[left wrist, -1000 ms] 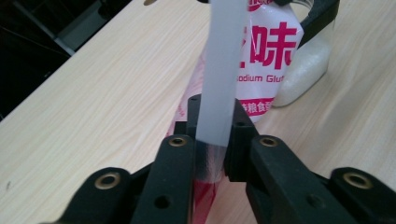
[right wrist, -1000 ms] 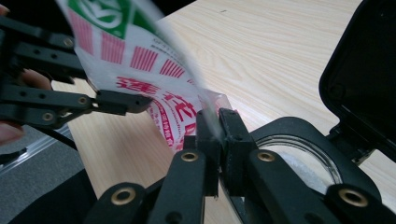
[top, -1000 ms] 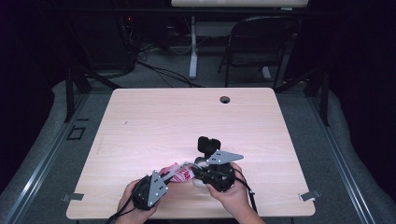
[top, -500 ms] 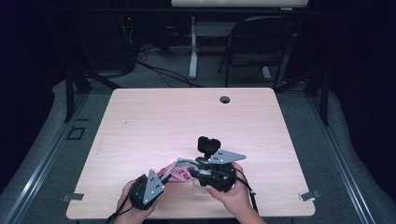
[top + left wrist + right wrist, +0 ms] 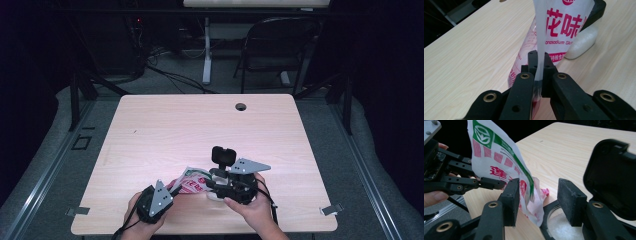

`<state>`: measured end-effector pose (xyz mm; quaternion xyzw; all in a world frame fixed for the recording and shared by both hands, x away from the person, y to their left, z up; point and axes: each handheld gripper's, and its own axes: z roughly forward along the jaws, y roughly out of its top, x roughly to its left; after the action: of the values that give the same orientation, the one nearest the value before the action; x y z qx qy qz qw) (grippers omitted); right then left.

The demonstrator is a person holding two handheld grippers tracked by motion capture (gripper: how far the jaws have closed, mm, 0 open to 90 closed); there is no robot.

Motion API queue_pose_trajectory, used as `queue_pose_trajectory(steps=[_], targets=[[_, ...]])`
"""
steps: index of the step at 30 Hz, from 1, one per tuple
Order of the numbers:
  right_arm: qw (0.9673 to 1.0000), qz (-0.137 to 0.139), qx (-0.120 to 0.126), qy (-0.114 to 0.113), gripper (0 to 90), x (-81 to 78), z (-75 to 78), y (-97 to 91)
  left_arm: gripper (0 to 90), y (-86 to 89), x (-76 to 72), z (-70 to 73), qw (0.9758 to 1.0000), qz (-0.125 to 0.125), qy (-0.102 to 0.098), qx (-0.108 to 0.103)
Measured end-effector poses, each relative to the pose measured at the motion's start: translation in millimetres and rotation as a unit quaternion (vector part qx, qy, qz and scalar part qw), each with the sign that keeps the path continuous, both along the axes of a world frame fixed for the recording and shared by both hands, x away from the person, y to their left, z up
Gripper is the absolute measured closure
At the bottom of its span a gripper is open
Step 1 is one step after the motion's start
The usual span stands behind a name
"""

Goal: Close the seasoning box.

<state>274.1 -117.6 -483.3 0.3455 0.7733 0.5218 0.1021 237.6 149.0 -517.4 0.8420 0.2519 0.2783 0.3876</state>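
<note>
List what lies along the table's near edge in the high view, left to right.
Left gripper → red and white bag → white container with black flip lid → right gripper body and hand → metal bracket.

The left gripper's (image 5: 539,75) two black jaws rise from the bottom centre of the frame, pressed together on the flat white edge seam of a translucent plastic packet printed with red characters (image 5: 554,32). The packet stretches up from the jaws to the top centre. Behind it, at the upper right, sits a black container (image 5: 596,12) with white granules (image 5: 580,42) showing through the packet's clear part. Light wood-grain tabletop (image 5: 474,57) runs across the left and right of the frame.
</note>
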Motion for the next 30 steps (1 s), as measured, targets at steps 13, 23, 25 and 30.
queue_pose_trajectory(steps=[13, 23, 25, 30], targets=[[0.9996, -0.026, 0.006, -0.004, 51.0, 4.9, 2.4, -13.7, 90.0, 23.9, 6.5, 10.7, 0.9987, 0.034, -0.009, -0.038], [0.9992, -0.039, 0.005, -0.003, 50.9, 7.9, 2.4, -20.9, 90.0, 52.9, 10.7, 20.7, 0.9946, 0.080, -0.022, -0.061], [0.9991, -0.042, 0.006, -0.005, 50.3, 8.3, 2.2, -21.5, 90.0, 57.3, 11.4, 21.9, 0.9940, 0.087, -0.025, -0.062], [0.9988, -0.047, 0.002, -0.009, 50.0, 9.1, 1.9, -22.8, 90.0, 66.5, 13.9, 22.4, 0.9922, 0.103, -0.022, -0.066]])
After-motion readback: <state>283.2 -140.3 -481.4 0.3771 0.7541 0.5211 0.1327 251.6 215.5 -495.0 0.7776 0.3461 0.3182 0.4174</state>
